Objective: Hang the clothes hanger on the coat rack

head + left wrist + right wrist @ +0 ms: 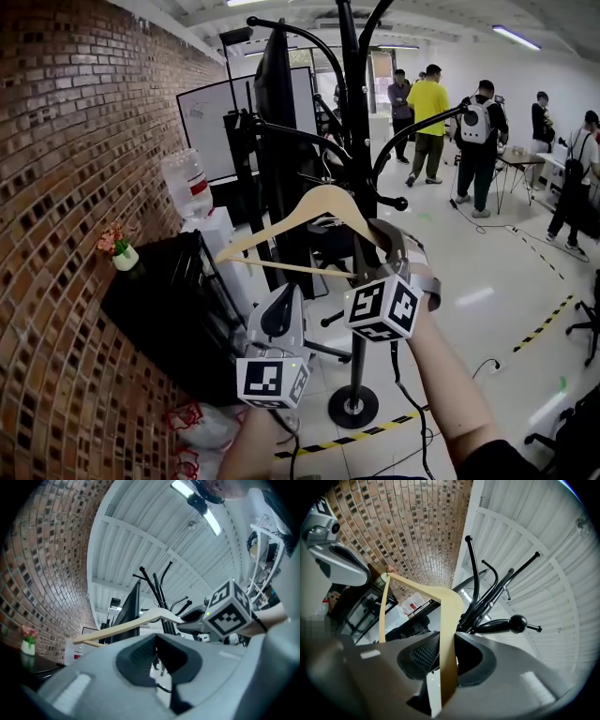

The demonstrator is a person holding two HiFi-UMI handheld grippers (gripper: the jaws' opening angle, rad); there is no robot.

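Note:
A pale wooden clothes hanger (pixel 309 211) hangs in the air in front of the black coat rack (pixel 356 141), level with its lower curved arms. My right gripper (pixel 380 234) is shut on the hanger's right arm; in the right gripper view the wood (pixel 449 634) runs between the pads, with the rack's knobbed arm (pixel 518 622) just beyond. I cannot tell whether the hook rests on an arm. My left gripper (pixel 281 298) sits lower left of the hanger, apart from it, jaws slightly open and empty (pixel 157 660). The left gripper view shows the hanger (pixel 126 626) above it.
A brick wall runs along the left. A black cabinet (pixel 178 309) with a small flower pot (pixel 120 251) and a water dispenser (pixel 187 183) stand beside the rack. The rack's round base (pixel 353 405) sits by yellow-black floor tape (pixel 370 433). Several people (pixel 429 112) stand at the back right.

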